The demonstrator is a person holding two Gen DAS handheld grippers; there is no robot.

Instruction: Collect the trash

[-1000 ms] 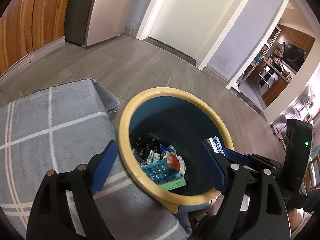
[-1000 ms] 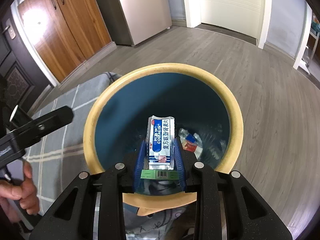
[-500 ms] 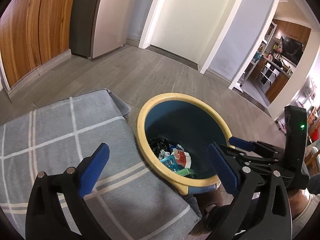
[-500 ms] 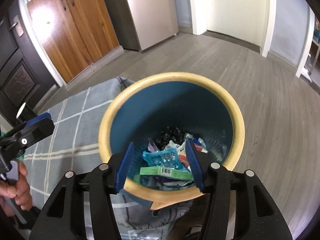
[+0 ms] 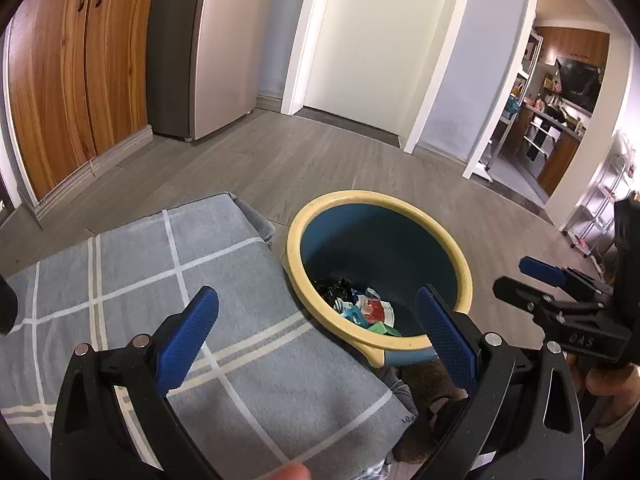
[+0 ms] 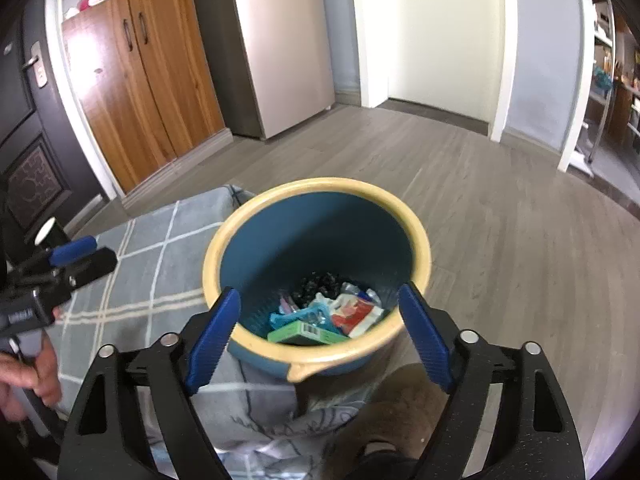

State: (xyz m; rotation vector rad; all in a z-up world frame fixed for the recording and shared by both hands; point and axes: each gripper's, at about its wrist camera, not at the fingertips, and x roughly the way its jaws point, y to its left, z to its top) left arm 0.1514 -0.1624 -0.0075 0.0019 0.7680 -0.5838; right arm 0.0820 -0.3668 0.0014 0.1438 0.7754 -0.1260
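Note:
A blue bin with a yellow rim (image 5: pixel 464 264) (image 6: pixel 416 224) stands on the floor beside the cloth-covered surface. Inside lie several pieces of trash: a green box (image 6: pixel 304 332), a blue blister pack (image 6: pixel 296 314), a red and white packet (image 6: pixel 360 312) and black scraps (image 6: pixel 320 282). My left gripper (image 5: pixel 316 316) hangs wide open over the cloth's edge, with nothing between its fingers. My right gripper (image 6: pixel 318 312) hovers above the bin's near rim; its jaws are opening and hold nothing. The right gripper (image 5: pixel 536 280) also shows at the right of the left wrist view.
A grey checked cloth (image 5: pixel 140 272) covers the surface left of the bin. Grey wood floor (image 6: pixel 500 220) stretches behind. A fridge (image 5: pixel 216 52), wooden cupboards (image 6: pixel 140 88) and a white door (image 5: pixel 368 36) line the far wall. A person's hand (image 6: pixel 28 376) holds the left gripper's handle.
My right gripper let go of the white and blue packet, which fell into the bin, and its jaws spread wide. Both grippers rose and drew back from the bin.

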